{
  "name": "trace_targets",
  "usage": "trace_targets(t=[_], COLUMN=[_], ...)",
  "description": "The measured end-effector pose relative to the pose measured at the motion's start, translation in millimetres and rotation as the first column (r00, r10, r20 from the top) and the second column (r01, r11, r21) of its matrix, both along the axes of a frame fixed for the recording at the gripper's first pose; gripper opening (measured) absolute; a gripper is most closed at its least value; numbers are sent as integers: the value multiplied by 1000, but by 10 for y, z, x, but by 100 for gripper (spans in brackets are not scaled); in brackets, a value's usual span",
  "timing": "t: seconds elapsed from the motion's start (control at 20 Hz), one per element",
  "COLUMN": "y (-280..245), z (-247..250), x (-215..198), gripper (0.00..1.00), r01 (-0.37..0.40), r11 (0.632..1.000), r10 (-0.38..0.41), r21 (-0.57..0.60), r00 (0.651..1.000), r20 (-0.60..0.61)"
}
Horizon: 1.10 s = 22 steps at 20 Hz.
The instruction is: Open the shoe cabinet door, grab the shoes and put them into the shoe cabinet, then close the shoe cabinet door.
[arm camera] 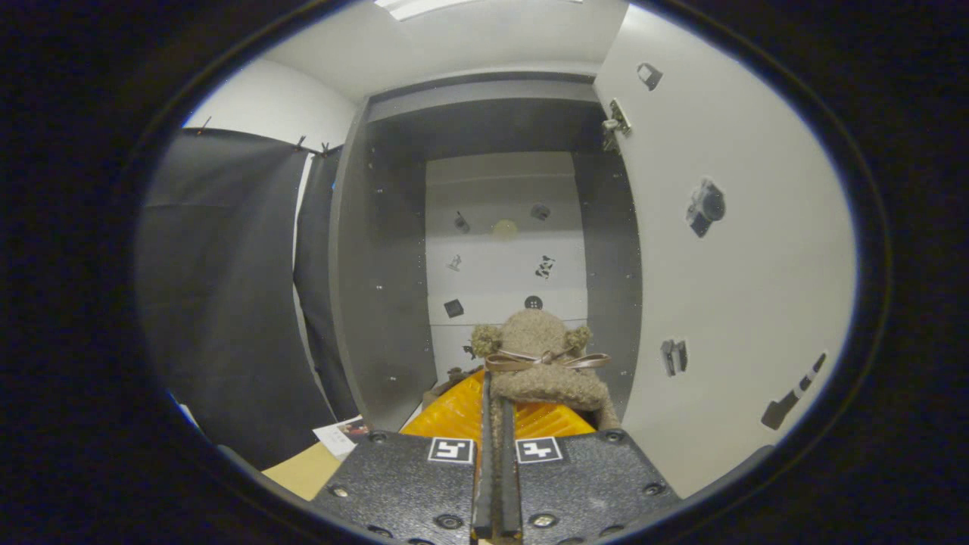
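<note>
A brown knitted shoe (541, 356) with a ribbon bow and two pompoms hangs at the tips of my gripper (496, 393). The gripper is shut on it, with a strip of its knit edge pinched between the fingers (454, 415). The shoe is upright, its opening end toward me, and the fingers hide its lower part. Straight ahead stands the shoe cabinet (378, 303) with its grey inside walls and pale back panel showing. Its white door (727, 303) is swung wide open to the right of the shoe. The shoe is level with the cabinet's lower opening, close to its front.
Black cloth (227, 303) hangs to the left of the cabinet. A sheet of paper (342, 435) and a tan board (306, 469) lie low on the left beside the fingers. A hinge (617, 121) sits at the door's top inner edge. Small stickers dot the back panel and the door.
</note>
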<state>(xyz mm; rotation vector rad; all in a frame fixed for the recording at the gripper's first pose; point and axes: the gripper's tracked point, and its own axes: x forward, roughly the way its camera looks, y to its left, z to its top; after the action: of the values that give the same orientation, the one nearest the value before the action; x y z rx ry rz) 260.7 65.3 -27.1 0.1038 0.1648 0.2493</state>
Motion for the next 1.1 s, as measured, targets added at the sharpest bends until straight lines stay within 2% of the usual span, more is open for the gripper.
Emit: trace_targets(t=[0.4,0.55,0.75,0.95,1.1], y=[191,196,233,300,260], z=[-464,-756,-1028,-1206,-1252], x=[896,1161,1459,1776,2015], gripper=[8,8,9,10,10], r01=[-3,23,16,10,34], r11=[1000,999,998,997,994], r10=[3,-24,-19,-14,-39], r21=[-16,-24,-64,-79,-100], r00=[1000,999,999,998,998], r20=[-15,-38,-45,-58,-52])
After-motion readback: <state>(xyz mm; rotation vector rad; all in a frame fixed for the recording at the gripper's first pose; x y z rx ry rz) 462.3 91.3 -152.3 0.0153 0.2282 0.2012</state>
